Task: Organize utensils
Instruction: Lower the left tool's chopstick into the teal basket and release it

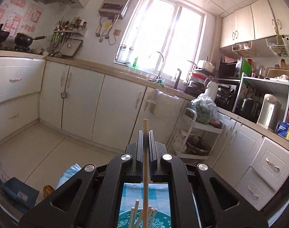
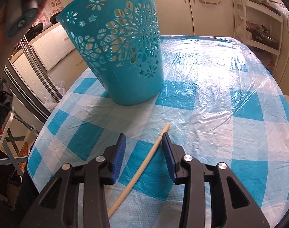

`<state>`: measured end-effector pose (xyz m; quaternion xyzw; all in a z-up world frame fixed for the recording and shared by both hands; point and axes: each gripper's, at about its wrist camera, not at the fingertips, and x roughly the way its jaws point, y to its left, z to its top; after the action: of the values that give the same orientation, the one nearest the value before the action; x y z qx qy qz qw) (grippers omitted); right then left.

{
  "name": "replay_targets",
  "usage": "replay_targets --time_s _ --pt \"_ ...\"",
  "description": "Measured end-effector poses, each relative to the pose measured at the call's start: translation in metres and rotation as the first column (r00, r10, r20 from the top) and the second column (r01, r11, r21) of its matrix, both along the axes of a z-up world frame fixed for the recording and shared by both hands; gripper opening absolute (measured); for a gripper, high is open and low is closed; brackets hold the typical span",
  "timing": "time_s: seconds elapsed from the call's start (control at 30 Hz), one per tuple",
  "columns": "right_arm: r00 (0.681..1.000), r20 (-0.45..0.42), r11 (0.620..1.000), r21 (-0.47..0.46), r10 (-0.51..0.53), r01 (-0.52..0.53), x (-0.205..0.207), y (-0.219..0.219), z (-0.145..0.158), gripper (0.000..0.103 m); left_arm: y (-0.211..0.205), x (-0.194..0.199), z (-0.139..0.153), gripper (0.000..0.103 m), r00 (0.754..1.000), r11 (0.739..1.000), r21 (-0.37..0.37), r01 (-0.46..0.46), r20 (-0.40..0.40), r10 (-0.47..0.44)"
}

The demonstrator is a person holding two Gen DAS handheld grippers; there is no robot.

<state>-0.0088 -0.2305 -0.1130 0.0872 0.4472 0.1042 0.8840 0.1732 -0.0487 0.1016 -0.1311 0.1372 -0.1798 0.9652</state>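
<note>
Pale, light, stiff chopstick [image 2: 142, 169] lies between my spread right claw [image 2: 143, 140]; I should pinch its middle. My left claw [image 1: 145, 133] pinches another chopstick [image 1: 145, 163].

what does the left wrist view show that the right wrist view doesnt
Only the left wrist view shows the left gripper shut on a chopstick held upright, other chopsticks' tips in the basket below, plus the window and sink tap. Only the right wrist view shows the open right gripper around a chopstick lying on the table, and the basket's cutout side. Both show the teal basket and checked tablecloth.
</note>
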Motion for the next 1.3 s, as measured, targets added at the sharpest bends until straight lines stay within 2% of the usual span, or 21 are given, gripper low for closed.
replay_targets --time_s 0.4,0.77,0.87,0.93,1.03,1.1,1.17,1.2,1.3 --pt "1.000 0.000 1.000 0.000 -0.002 0.002 0.000 0.002 0.000 0.040 -0.002 -0.009 -0.042 0.005 0.999 0.998 0.060 0.012 -0.054 -0.008" --pt "1.000 0.004 1.000 -0.013 -0.008 0.008 -0.001 0.004 0.000 0.040 0.003 -0.028 -0.062 0.007 0.993 0.990 0.131 0.045 -0.111 -0.031" --pt "1.000 0.006 0.999 -0.034 -0.019 0.020 -0.003 0.006 0.001 0.040 0.020 -0.043 -0.064 0.028 0.993 0.991 0.129 0.020 -0.118 -0.005" --pt "0.999 0.007 0.998 -0.039 -0.044 0.044 -0.007 0.005 0.001 0.040 0.038 -0.057 -0.064 0.057 0.993 0.991 0.129 -0.030 -0.110 0.044" --pt "0.997 0.020 0.995 -0.067 -0.070 0.071 -0.014 0.009 0.001 0.040 0.070 -0.084 -0.068 0.071 0.988 0.984 0.129 -0.121 -0.082 0.132" --pt "0.998 0.023 0.990 -0.126 -0.063 0.065 -0.014 0.017 0.001 0.040 0.091 -0.098 -0.079 0.078 0.978 0.975 0.139 -0.172 -0.094 0.186" --pt "0.998 0.015 0.984 -0.170 -0.057 0.059 -0.012 0.021 0.001 0.029 0.104 -0.105 -0.094 0.082 0.969 0.970 0.152 -0.187 -0.133 0.208" --pt "0.999 0.007 0.984 -0.171 -0.038 0.039 -0.010 0.022 0.002 0.016 0.110 -0.106 -0.108 0.083 0.961 0.969 0.168 -0.183 -0.176 0.212" --pt "0.999 -0.001 0.984 -0.172 0.054 -0.053 -0.012 0.026 0.003 0.007 0.113 -0.101 -0.142 0.083 0.934 0.966 0.206 -0.155 -0.288 0.212"
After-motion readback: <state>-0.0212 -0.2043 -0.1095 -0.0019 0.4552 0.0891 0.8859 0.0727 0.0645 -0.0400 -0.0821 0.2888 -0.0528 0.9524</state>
